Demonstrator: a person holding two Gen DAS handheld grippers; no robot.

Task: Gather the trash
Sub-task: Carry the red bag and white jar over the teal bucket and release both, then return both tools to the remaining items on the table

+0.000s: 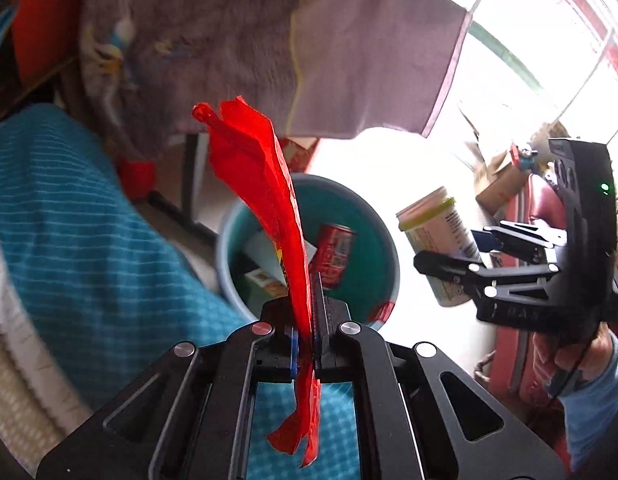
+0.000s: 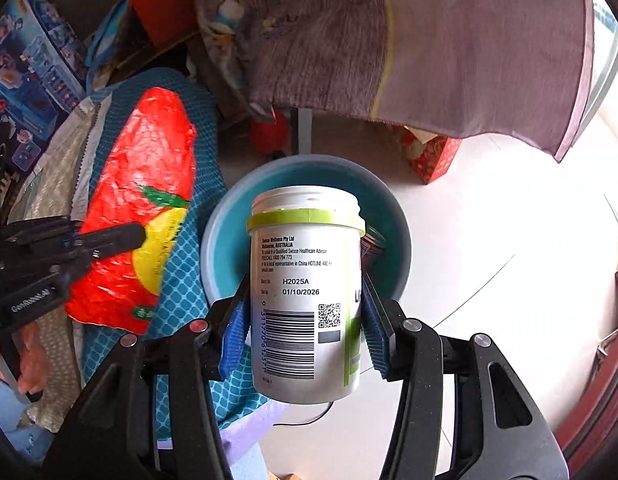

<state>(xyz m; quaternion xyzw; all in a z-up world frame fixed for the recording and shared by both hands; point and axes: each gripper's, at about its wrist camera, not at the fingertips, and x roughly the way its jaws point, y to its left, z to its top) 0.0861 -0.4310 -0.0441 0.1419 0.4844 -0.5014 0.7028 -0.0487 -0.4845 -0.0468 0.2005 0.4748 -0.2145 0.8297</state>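
Note:
My left gripper (image 1: 305, 340) is shut on a red snack wrapper (image 1: 265, 208) that stands edge-on between the fingers, held above and in front of a blue-green bin (image 1: 373, 232). The bin holds a red can (image 1: 335, 256) and paper scraps. My right gripper (image 2: 305, 332) is shut on a white supplement bottle (image 2: 305, 296) with a green band and no cap, held upright above the same bin (image 2: 393, 216). The wrapper (image 2: 137, 208) and left gripper (image 2: 109, 240) show at the left of the right wrist view. The right gripper (image 1: 449, 256) with the bottle (image 1: 437, 232) shows at the right of the left wrist view.
A blue patterned cloth (image 1: 69, 224) lies at the left beside the bin. A grey-purple cloth (image 2: 449, 48) hangs above. A red gift box (image 2: 433, 156) stands on the white floor (image 2: 509, 240) behind the bin. A toy box (image 2: 25, 64) is at far left.

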